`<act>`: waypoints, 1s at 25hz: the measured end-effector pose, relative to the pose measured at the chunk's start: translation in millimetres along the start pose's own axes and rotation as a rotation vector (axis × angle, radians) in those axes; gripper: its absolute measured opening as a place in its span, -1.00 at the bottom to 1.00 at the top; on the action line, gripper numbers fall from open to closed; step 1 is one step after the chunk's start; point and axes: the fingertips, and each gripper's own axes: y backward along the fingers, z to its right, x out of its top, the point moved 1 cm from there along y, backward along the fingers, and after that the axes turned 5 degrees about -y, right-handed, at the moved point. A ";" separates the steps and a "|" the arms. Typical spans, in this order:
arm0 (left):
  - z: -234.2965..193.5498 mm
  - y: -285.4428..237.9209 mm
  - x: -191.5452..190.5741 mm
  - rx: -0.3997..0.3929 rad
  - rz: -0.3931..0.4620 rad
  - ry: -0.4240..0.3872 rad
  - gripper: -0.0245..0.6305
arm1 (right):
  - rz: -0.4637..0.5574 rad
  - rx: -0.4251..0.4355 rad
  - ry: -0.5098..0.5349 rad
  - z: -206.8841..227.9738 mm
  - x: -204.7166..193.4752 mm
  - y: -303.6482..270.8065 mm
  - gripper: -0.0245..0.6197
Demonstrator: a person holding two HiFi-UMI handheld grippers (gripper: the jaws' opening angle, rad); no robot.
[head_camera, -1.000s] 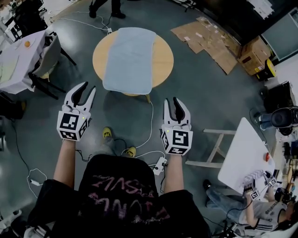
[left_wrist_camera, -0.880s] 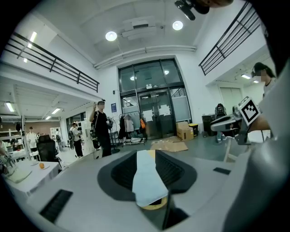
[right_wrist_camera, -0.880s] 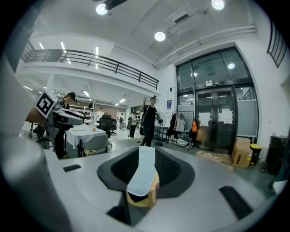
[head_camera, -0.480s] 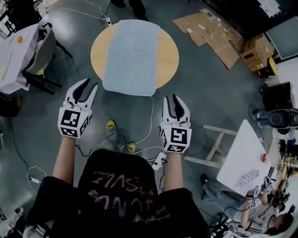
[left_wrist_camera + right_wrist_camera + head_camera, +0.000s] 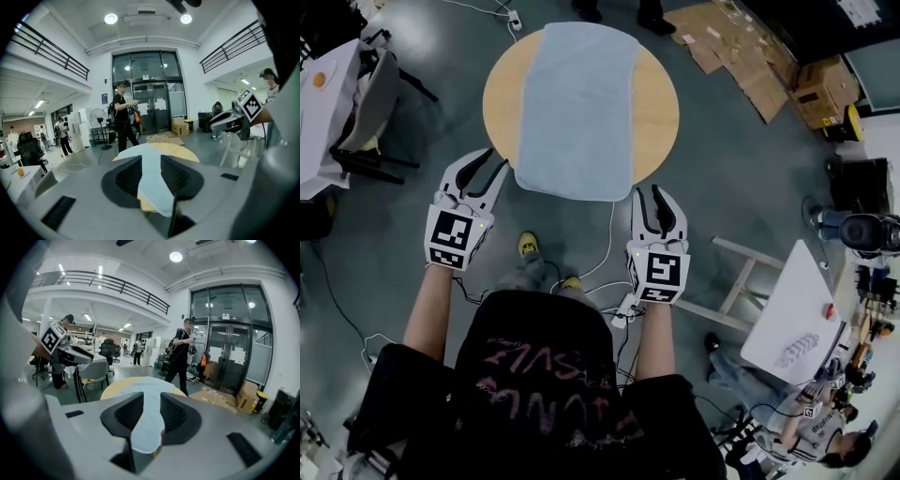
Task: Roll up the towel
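Observation:
A light blue towel [image 5: 577, 103] lies flat along a round wooden table [image 5: 658, 105], its near end hanging over the table's front edge. My left gripper [image 5: 487, 167] is open and empty, just left of the towel's near left corner. Off the near right corner, my right gripper [image 5: 652, 195] is likewise open and holds nothing. In the left gripper view the towel [image 5: 152, 161] and table [image 5: 182, 151] show ahead through the gap of the left gripper [image 5: 151, 174]. The right gripper view shows the towel [image 5: 148, 392] beyond the right gripper [image 5: 151, 414].
A chair [image 5: 373, 103] and a white table stand at the left, flattened cardboard [image 5: 748, 64] at the far right, another white table [image 5: 787, 323] and a wooden stool [image 5: 733, 281] at the right. Cables [image 5: 602, 246] run on the floor. A person [image 5: 123, 119] stands beyond the round table.
Both grippers have moved forward and down to the table's near edge, level with the towel's hanging end. The jaws kept the same gap.

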 end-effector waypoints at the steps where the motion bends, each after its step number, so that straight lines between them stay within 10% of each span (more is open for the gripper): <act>1: -2.2 -4.4 -2.7 -0.016 -0.005 -0.005 -0.52 | -0.013 -0.001 0.005 -1.7 -1.8 -4.5 -0.56; 25: 93.4 -54.1 -105.8 -0.088 -0.248 -0.178 -0.52 | -0.208 0.199 0.302 -13.4 -133.3 -44.1 -0.47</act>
